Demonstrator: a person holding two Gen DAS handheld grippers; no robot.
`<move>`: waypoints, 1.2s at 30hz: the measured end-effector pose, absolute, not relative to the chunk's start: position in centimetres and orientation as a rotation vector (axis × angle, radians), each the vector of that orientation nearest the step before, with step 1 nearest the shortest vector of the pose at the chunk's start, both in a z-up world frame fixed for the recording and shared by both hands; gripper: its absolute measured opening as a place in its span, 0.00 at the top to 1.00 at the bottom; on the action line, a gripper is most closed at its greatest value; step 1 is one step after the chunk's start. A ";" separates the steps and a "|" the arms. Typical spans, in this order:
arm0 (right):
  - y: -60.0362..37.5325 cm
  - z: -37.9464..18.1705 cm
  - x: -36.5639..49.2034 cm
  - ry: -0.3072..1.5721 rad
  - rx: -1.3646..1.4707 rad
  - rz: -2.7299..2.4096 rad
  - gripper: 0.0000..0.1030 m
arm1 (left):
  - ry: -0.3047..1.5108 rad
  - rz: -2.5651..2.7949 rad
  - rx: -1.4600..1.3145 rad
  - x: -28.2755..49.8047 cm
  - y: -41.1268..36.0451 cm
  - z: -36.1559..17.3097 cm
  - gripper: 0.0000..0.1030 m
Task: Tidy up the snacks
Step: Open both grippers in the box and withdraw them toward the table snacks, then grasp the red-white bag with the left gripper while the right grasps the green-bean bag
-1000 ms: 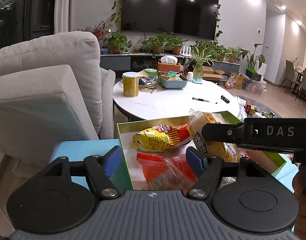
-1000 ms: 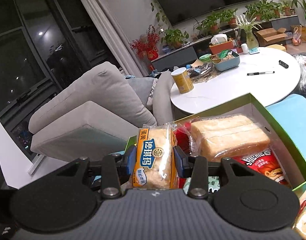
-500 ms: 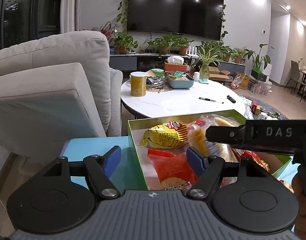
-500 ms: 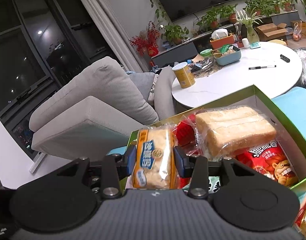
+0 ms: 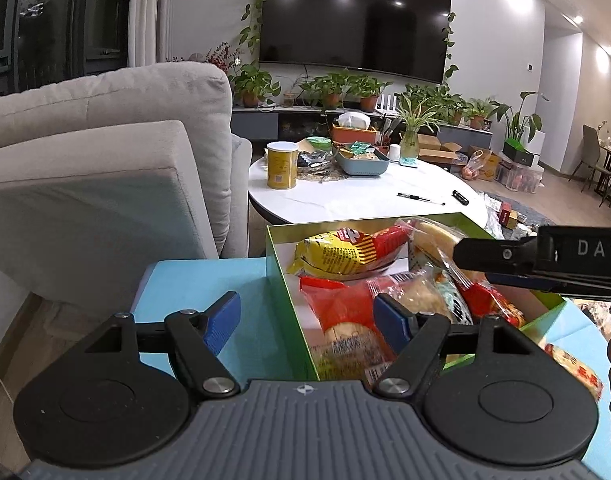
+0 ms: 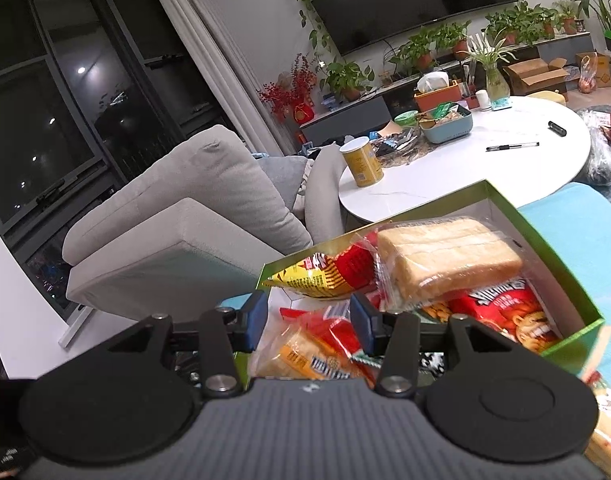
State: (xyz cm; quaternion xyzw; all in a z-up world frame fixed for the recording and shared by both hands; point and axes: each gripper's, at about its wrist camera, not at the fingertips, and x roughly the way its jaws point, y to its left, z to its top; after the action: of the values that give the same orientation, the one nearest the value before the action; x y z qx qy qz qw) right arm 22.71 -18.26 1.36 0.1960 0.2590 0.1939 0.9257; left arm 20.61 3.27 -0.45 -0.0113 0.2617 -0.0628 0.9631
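Right wrist view: the right gripper (image 6: 307,322) hangs over the green box (image 6: 561,280), fingers spread, nothing between them; the small bread packet (image 6: 317,354) lies below among the snacks, with a wrapped loaf (image 6: 445,258) at 2 o'clock. Left wrist view: the left gripper (image 5: 307,318) is spread wide astride the box's near wall, a yellow chip bag (image 5: 337,256) at 12 o'clock

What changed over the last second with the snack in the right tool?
The right tool let go of the orange bread pack, which now lies in the green box, and its fingers stand open above it. The left tool stayed open and empty; toast loaf and yellow bag unmoved.
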 end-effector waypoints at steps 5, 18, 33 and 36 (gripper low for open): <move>-19.1 1.5 20.6 0.531 0.390 0.398 0.37 | 0.518 -0.134 -0.012 17.7 3.3 0.0 0.27; -20.6 1.0 14.2 0.544 0.317 0.409 0.37 | 0.569 -0.177 -0.006 9.7 3.5 -1.5 0.26; -19.9 -2.4 8.5 0.608 0.133 0.474 0.37 | 0.697 -0.282 0.042 2.8 2.3 -5.9 0.19; -19.9 -2.9 7.9 0.618 0.108 0.487 0.37 | 0.711 -0.308 0.085 2.7 1.4 -6.7 0.19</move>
State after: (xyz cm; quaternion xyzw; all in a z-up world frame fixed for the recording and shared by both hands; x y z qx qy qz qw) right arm 7.88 -19.85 -2.95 0.0526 0.3011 0.2371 0.9221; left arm 2.71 1.44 -6.68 0.0414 0.3466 -0.1503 0.9250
